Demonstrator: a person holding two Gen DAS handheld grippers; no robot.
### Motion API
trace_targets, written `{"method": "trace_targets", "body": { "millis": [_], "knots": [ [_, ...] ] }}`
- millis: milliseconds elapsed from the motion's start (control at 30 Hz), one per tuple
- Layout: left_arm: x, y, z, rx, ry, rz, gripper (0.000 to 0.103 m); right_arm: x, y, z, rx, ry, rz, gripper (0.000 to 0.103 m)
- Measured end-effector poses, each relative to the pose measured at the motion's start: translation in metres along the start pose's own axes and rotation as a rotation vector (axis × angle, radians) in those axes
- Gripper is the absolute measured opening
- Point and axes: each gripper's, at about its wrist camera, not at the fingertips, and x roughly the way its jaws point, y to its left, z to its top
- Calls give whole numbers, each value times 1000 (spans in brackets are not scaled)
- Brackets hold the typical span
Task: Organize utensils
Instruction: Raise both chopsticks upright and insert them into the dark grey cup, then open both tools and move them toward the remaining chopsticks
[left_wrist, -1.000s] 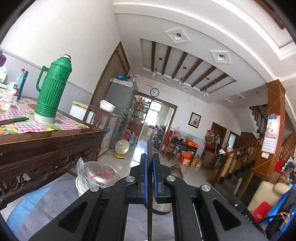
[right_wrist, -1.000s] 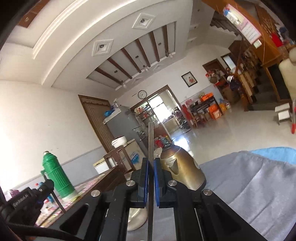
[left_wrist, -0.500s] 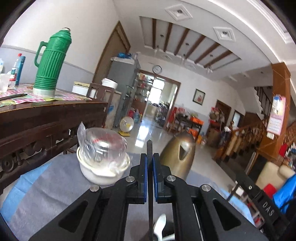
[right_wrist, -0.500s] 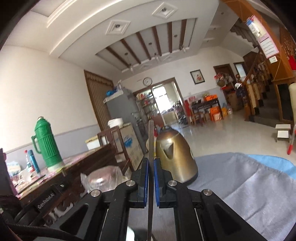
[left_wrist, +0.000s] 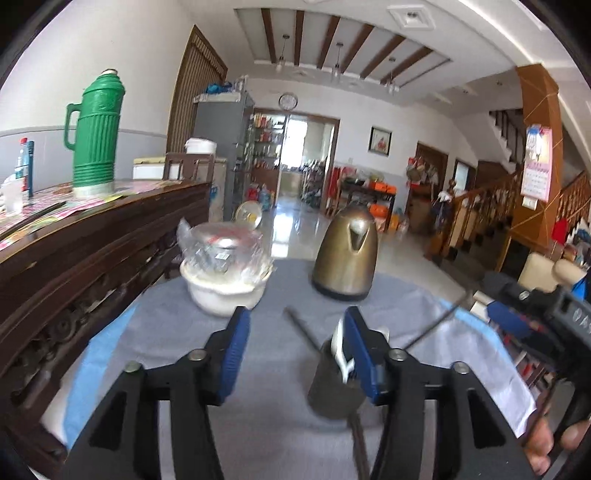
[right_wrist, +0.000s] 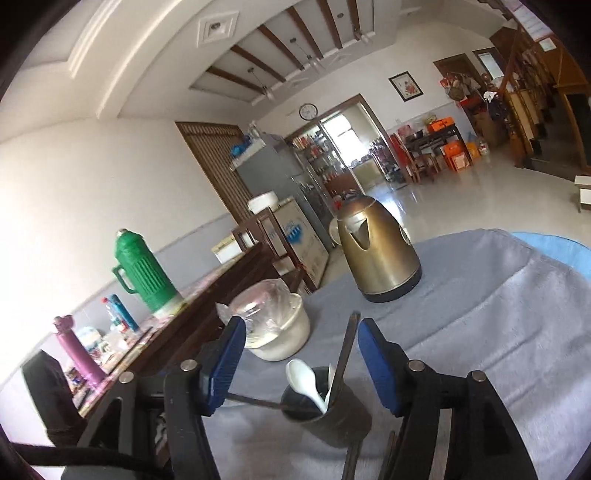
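The left gripper (left_wrist: 293, 350) has just been opening; a second ago its blue pads were pinched on a dark chopstick, and now its jaws stand well apart with nothing pressed between them, the dark cup (left_wrist: 334, 380) showing just inside its right pad; the right gripper (right_wrist: 301, 363) has made the same change, its jaws having just been opening from a pinch on a second chopstick to a wide gap, with the cup (right_wrist: 328, 410) sitting low between the pads and untouched by them; I take this to mean both chopsticks have been let go into the cup, so this part of the tidying looks done and both hands are free for whatever utensil is left; the cup stands on the grey cloth of the worktop (right_wrist: 498, 332), nearer than the white bowl (right_wrist: 284, 336) with its plastic wrap and the bronze kettle (right_wrist: 376, 254); going left to right across the views, the left wrist shows a chopstick (left_wrist: 303, 330) leaning out leftward and the other gripper, held by the person's hand (left_wrist: 554, 439), at the far right edge, but hides the cup's mouth behind its own pad; the right wrist looks into that mouth and shows the white spoon (right_wrist: 304, 380) and an upright chopstick (right_wrist: 345, 354) inside it.
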Motion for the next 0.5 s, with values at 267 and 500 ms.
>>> {"method": "trace_targets", "body": {
  "millis": [267, 500],
  "knots": [
    [-38, -18, -25, 132, 119, 133, 70, -60, -5, -21, 32, 5, -19, 67],
    [-64, -32, -42, 200, 164, 187, 74, -91, -6, -37, 20, 76, -97, 66]
  ]
}}
